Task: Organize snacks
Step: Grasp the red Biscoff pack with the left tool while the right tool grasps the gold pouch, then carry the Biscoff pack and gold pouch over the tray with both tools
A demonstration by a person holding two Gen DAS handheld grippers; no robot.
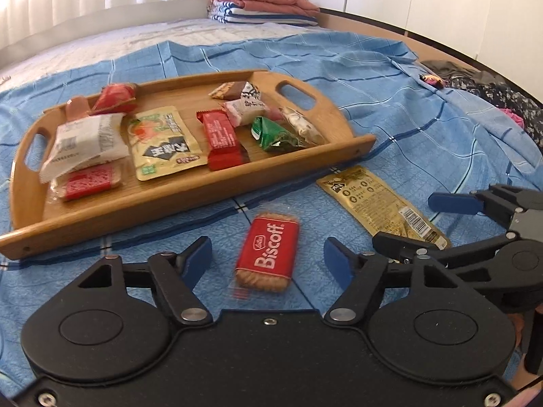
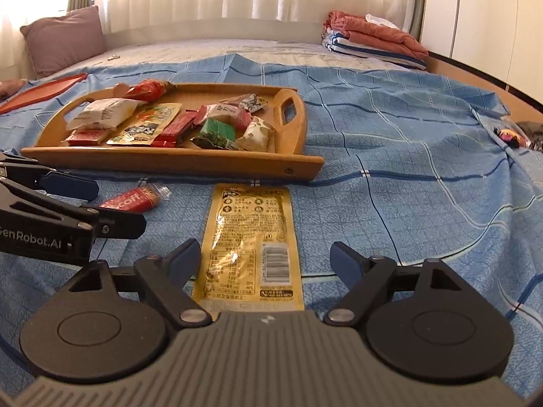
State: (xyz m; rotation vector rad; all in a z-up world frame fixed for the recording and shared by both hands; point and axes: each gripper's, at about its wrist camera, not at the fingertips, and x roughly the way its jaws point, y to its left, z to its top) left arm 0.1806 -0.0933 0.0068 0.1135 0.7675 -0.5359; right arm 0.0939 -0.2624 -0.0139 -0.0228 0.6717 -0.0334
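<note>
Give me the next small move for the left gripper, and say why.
Probably close the left gripper on the Biscoff biscuit. The biscuit lies on the blue bedspread between its open fingers, not yet pinched, outside the wooden tray that holds the other snacks.

The left gripper (image 1: 268, 259) is matte black plastic: two round housings with raised discs, silver pivot rivets, small screws near its edge, and dark blue finger pads (image 1: 198, 257). The right gripper (image 2: 266, 259) matches it — but carries a ribbed grey centre. White "GenRobot.AI" lettering marks the left one's side.
</note>
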